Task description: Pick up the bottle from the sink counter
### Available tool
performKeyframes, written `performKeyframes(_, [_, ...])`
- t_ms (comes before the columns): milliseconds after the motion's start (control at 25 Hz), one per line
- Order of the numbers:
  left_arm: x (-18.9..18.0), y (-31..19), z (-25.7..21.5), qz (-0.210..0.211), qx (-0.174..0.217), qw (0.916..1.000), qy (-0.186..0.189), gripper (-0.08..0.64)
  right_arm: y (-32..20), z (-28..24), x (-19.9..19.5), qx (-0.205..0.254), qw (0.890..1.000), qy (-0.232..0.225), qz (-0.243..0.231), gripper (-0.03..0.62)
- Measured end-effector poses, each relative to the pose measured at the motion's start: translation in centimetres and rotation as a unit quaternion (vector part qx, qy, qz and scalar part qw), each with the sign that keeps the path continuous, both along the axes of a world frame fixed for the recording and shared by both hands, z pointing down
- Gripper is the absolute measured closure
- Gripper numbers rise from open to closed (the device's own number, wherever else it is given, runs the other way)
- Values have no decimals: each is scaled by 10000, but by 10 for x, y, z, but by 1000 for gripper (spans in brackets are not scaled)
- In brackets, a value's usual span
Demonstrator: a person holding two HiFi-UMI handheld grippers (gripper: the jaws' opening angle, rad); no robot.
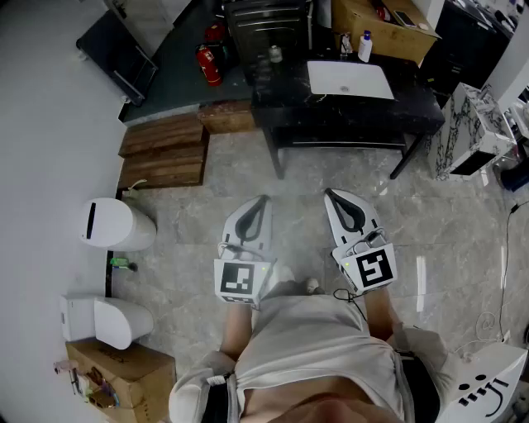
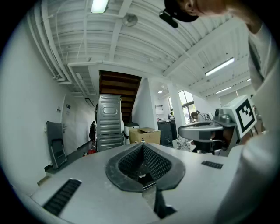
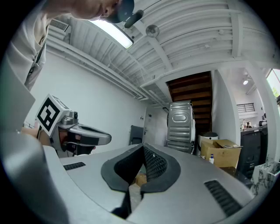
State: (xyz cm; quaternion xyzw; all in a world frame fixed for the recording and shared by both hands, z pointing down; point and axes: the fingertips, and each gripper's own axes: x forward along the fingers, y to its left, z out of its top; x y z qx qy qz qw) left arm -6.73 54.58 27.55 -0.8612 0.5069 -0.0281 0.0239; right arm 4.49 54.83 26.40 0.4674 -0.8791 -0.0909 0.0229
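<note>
A small white bottle (image 1: 364, 45) with a blue cap stands at the back of the black sink counter (image 1: 347, 111), beside the white basin (image 1: 349, 80). It shows tiny and far off in the right gripper view (image 3: 211, 158). Both grippers are held level over the floor, well short of the counter. In my left gripper (image 1: 264, 199) (image 2: 142, 145) the tips meet, so it is shut with nothing in it. My right gripper (image 1: 328, 193) (image 3: 142, 147) is also shut and empty. Each gripper shows in the other's view, side by side.
A cardboard box (image 1: 384, 21) sits behind the bottle, a grey metal cabinet (image 1: 269, 29) to the counter's left. Wooden steps (image 1: 164, 153), a red fire extinguisher (image 1: 209, 64), a white bin (image 1: 116, 225) and a toilet (image 1: 107, 318) line the left. A marbled unit (image 1: 467, 124) stands right.
</note>
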Motion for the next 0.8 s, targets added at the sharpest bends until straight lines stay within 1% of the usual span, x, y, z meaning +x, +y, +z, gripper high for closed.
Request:
performKeyframes(200, [14, 7, 7, -28, -6, 10000, 26, 558, 3, 4, 11, 3, 9999, -117, 3, 601])
performKeyframes(320, [18, 5, 12, -79, -52, 9999, 36, 558, 2, 9, 13, -4, 9996, -258, -108, 600])
performKeyframes(440, [21, -2, 12, -119, -38, 9999, 26, 558, -2, 12, 15, 35, 9997, -197, -148, 600])
performKeyframes(800, [18, -38, 15, -193, -37, 9998, 37, 558, -34, 27, 8, -164, 9996, -111, -212, 600])
